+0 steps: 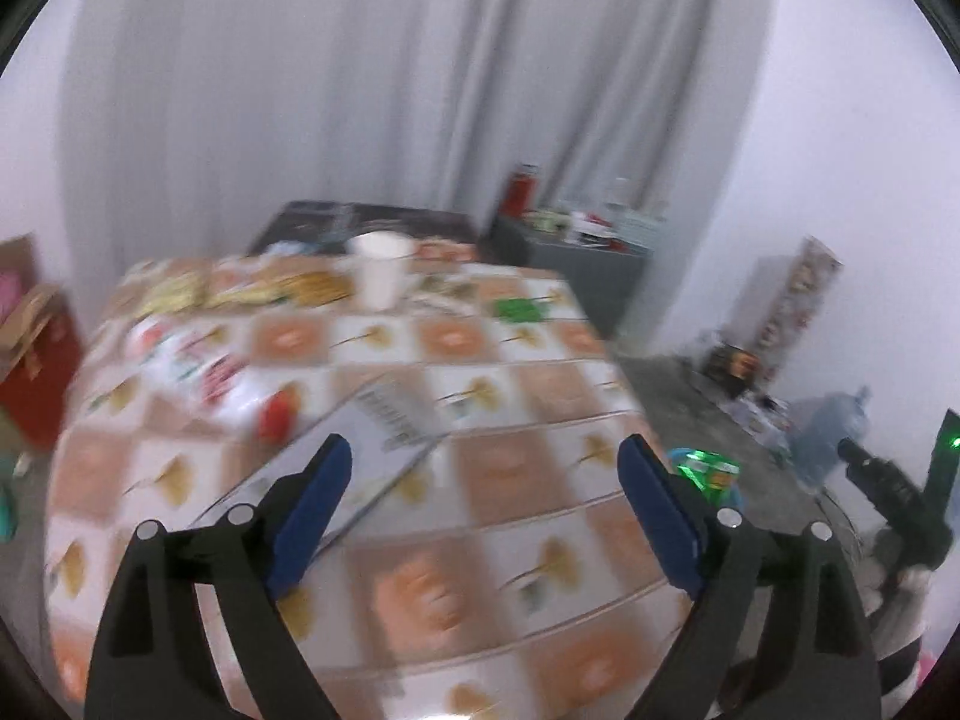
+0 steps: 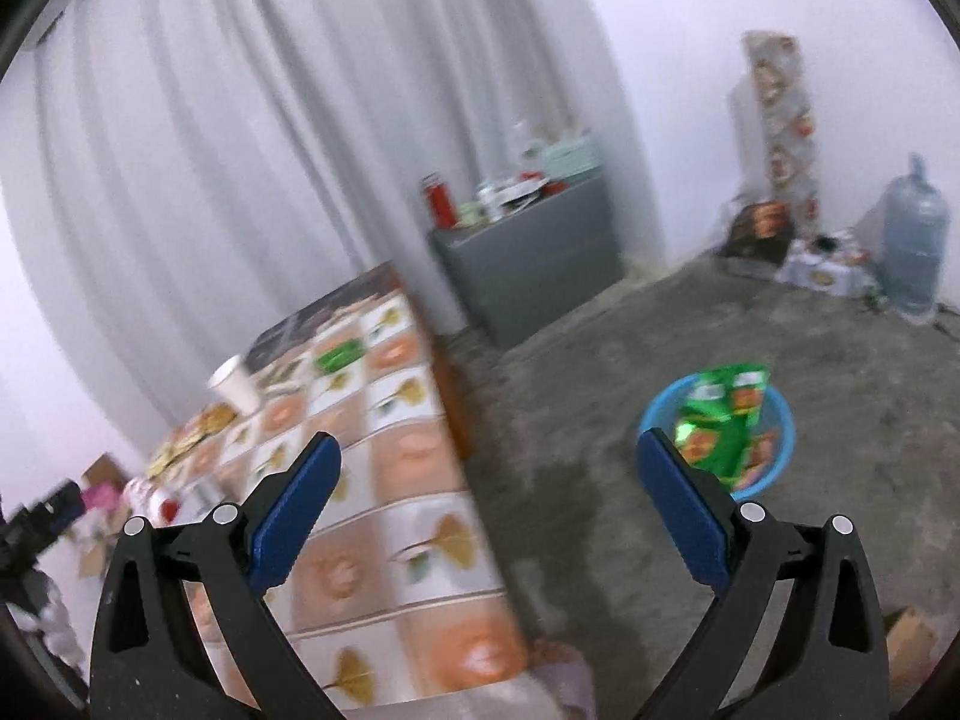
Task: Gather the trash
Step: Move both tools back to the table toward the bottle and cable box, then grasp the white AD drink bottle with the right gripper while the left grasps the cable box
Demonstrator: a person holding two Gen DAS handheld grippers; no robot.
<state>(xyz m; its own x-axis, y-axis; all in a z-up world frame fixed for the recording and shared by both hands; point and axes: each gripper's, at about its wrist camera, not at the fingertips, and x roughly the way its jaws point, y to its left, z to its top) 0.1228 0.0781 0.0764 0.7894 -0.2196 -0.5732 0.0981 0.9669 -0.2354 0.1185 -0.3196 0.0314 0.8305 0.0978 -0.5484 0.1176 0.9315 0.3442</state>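
Both left gripper (image 1: 485, 483) & right gripper (image 2: 489, 480) jaws are held wide apart, nothing gripped. Paper cup (image 1: 380, 269) on bench (image 1: 480, 540) prob light, crushable; best pinched gently at the rim.

tabletop litter (image 1: 198, 360) blurred (labels unreadable)

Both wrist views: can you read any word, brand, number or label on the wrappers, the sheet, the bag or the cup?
None can be read; both views are motion-blurred.
Green wrappers in the blue basin: red-orange patches, no letters legible.
Clear sheet on the table: dark printed lines, blurred.
White bag: red and green print, blurred.
White cup: no print visible.
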